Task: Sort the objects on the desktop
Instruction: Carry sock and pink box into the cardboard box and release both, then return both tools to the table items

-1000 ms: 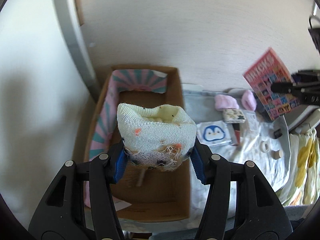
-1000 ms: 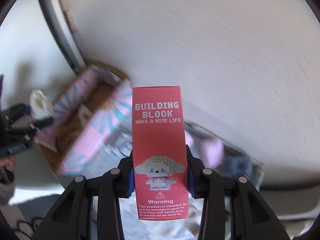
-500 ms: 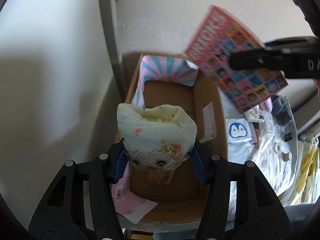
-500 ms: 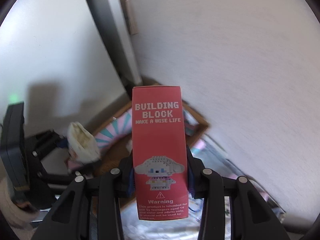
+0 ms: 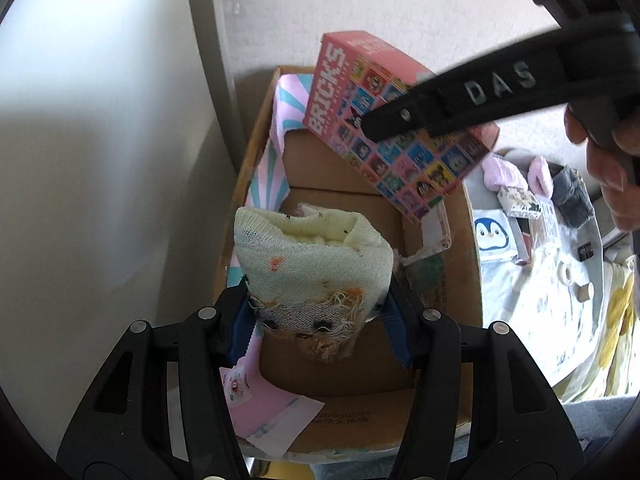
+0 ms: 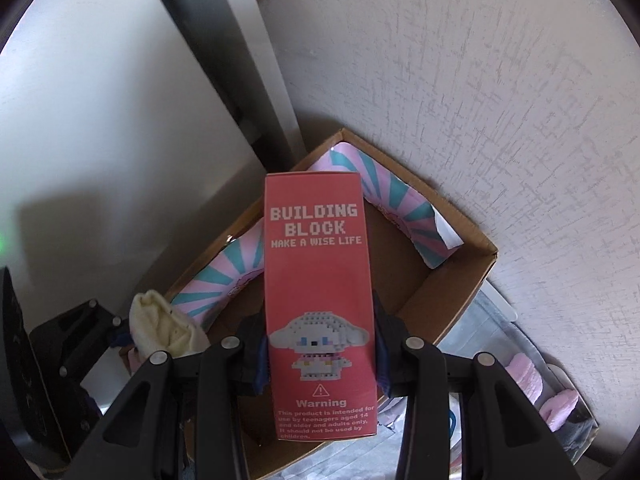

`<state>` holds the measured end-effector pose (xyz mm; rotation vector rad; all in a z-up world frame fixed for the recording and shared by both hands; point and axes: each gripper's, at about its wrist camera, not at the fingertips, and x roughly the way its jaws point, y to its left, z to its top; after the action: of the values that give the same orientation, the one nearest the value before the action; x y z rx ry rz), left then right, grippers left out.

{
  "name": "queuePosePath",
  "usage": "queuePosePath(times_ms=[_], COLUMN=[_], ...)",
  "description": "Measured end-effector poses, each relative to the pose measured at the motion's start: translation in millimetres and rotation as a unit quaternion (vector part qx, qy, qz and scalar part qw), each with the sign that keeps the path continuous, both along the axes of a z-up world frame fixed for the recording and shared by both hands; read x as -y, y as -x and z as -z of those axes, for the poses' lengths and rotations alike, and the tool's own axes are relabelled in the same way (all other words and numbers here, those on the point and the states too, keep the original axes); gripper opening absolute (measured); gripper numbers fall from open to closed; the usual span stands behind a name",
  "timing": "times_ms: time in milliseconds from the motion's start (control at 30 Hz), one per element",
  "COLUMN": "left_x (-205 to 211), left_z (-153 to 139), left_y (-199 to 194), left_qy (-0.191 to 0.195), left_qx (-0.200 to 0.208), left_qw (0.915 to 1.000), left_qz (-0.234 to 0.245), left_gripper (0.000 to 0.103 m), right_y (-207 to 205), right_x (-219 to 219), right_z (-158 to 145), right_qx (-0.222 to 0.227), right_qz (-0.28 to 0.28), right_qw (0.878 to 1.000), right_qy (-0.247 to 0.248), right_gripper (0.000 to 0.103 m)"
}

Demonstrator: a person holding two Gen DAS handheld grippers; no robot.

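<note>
Both grippers hover loaded over the open brown cardboard box (image 6: 460,280): the left gripper (image 5: 320,320) pinches a cream knitted sock (image 5: 312,256), the right gripper (image 6: 320,360) clamps a tall red building-block carton (image 6: 320,300). Best to lower each inside the walls, apart, before releasing.

One cardboard box (image 5: 460,280) sits by the wall, lined with one pink-and-teal striped sheet (image 5: 276,152). Two black grippers hang over it: the left gripper (image 5: 316,320) carries one pale yellow sock (image 5: 312,264), the right gripper (image 6: 320,360) one red building-block carton (image 6: 320,288). On the grey tray (image 5: 484,196) beside the box I count two pink fluffy pieces (image 5: 500,172), one penguin card (image 5: 494,236) and two small tape rolls (image 5: 566,272).
</note>
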<state>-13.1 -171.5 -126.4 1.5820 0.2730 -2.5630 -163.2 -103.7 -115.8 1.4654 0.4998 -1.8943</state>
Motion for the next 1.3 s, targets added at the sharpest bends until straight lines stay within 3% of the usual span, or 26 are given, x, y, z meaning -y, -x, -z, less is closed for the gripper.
queuePosePath(times_ms=[333, 367, 400, 433, 467, 533, 733, 933, 1100, 1300], left_x=[4.6, 4.8, 4.4, 3.9, 3.0, 4.1, 10.2, -3.7, -5.9, -15.7], left_z=[5.3, 3.6, 2.9, 2.2, 1.2, 0.0, 2.2, -2.6, -18.6, -53.3], left_y=[4.5, 4.6, 5.4, 5.7, 5.1, 6.0, 11.2, 1.2, -6.9, -8.4], left_qy=[-0.006, -0.009, -0.009, -0.010, -0.013, -0.020, -0.039, -0.035, -0.030, -0.029], left_qx=[0.002, -0.004, -0.003, 0.000, -0.004, -0.013, -0.010, -0.016, -0.021, -0.046], left_qw=[0.9998, 0.9998, 0.9998, 0.9999, 0.9998, 0.9996, 0.9992, 0.9993, 0.9993, 0.9983], left_qz=[0.017, 0.017, 0.015, 0.014, 0.014, 0.014, 0.004, 0.004, 0.006, 0.019], left_gripper=[0.053, 0.062, 0.079, 0.091, 0.102, 0.103, 0.103, 0.103, 0.103, 0.103], right_y=[14.1, 16.0, 18.8, 18.2, 16.7, 14.5, 12.2, 5.8, -0.5, -21.5], right_x=[11.6, 14.6, 16.6, 17.3, 16.1, 12.2, -9.7, -44.0, -64.7, -91.7], right_z=[21.6, 23.4, 23.8, 23.1, 19.2, 10.6, -7.6, -17.4, -27.9, -55.7], right_qx=[-0.008, -0.009, -0.008, -0.008, -0.011, -0.013, -0.033, -0.036, -0.038, -0.084], right_qz=[0.021, 0.023, 0.024, 0.025, 0.027, 0.034, 0.056, 0.066, 0.071, 0.075], right_qw=[0.999, 0.999, 0.999, 0.999, 1.000, 0.999, 0.997, 0.996, 0.996, 0.992], right_qy=[-0.029, -0.034, -0.034, -0.026, -0.006, 0.028, 0.049, 0.045, 0.043, 0.051], right_gripper=[0.038, 0.039, 0.040, 0.049, 0.068, 0.089, 0.089, 0.089, 0.089, 0.089])
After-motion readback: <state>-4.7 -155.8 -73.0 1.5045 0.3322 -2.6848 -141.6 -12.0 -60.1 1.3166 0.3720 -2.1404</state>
